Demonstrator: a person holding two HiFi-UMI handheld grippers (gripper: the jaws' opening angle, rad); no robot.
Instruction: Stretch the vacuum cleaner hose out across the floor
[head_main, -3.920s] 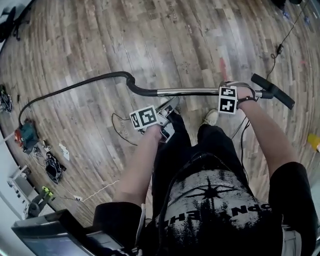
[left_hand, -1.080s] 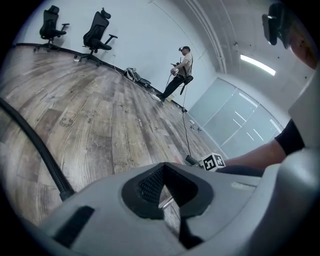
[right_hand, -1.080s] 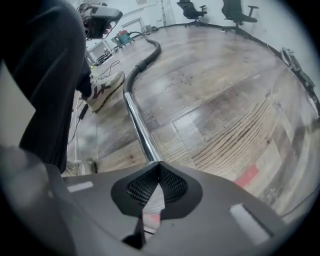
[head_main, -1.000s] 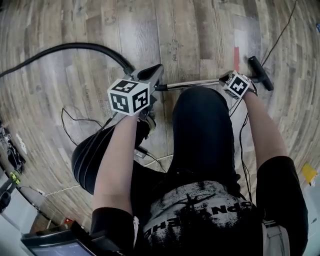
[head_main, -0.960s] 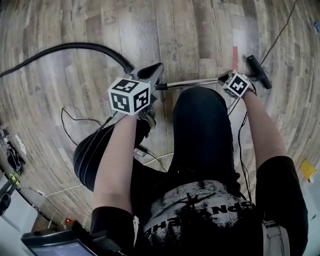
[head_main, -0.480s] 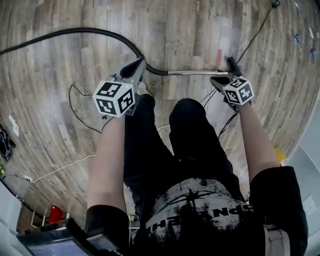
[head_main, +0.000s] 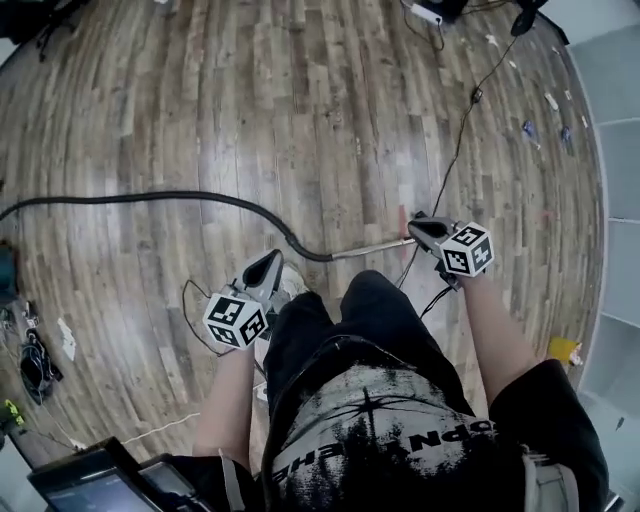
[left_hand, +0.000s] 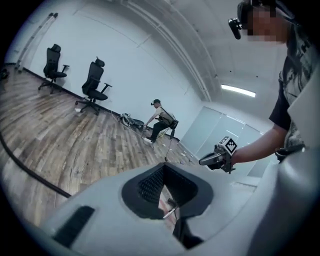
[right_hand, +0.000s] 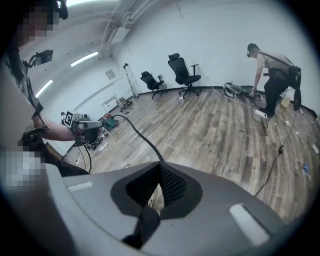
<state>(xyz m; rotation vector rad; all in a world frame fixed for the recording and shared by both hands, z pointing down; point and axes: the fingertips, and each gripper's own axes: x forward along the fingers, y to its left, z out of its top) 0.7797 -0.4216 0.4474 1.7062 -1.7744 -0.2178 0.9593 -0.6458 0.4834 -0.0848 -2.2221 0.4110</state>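
The left gripper (head_main: 268, 262) and right gripper (head_main: 420, 228) are both clenched on nothing. The black vacuum hose (head_main: 150, 198) lies stretched across the wooden floor (head_main: 330, 110), running left from its metal wand (head_main: 372, 249).

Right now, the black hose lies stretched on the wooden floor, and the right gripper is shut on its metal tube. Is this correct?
Not quite. The right gripper is shut, but on nothing: the right gripper view shows its jaws together and empty. The metal tube lies on the wooden floor with the black hose.
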